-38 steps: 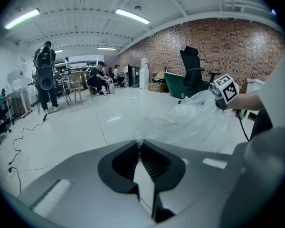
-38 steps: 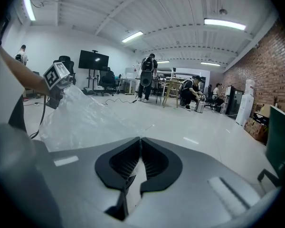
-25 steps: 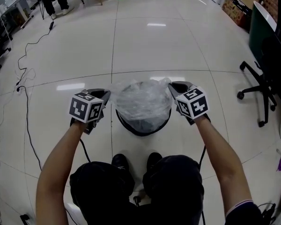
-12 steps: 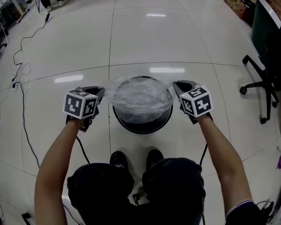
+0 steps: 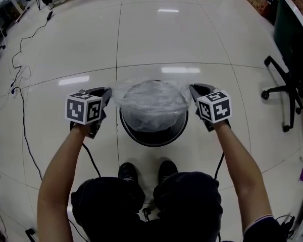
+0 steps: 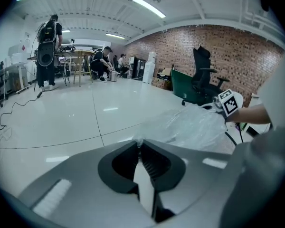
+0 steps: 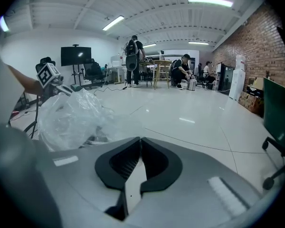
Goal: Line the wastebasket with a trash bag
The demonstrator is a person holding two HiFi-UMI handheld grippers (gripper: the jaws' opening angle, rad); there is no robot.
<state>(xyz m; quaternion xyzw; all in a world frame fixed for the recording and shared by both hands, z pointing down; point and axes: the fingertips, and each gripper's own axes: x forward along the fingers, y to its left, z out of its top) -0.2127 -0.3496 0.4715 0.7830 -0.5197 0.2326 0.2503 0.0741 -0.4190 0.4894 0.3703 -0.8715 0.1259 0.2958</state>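
A black round wastebasket [image 5: 152,133] stands on the floor in front of my feet. A clear trash bag [image 5: 151,101] is stretched over its mouth and hides most of the inside. My left gripper [image 5: 107,93] is shut on the bag's left edge, beside the basket's left rim. My right gripper [image 5: 193,90] is shut on the bag's right edge, beside the right rim. In the left gripper view the film [image 6: 190,126] runs from the shut left gripper [image 6: 138,142] toward the other hand. In the right gripper view the bag [image 7: 71,118] billows left of the shut right gripper [image 7: 140,140].
An office chair [image 5: 288,92] stands on the right. Cables [image 5: 21,92] trail over the floor on the left. The person's shoes [image 5: 145,171] are just behind the basket. People work at tables [image 7: 161,68] far across the room, and a brick wall [image 6: 218,51] bounds one side.
Both grippers have come down with the bag's edges and drawn a little further apart. The bag has dropped lower over the basket's mouth.
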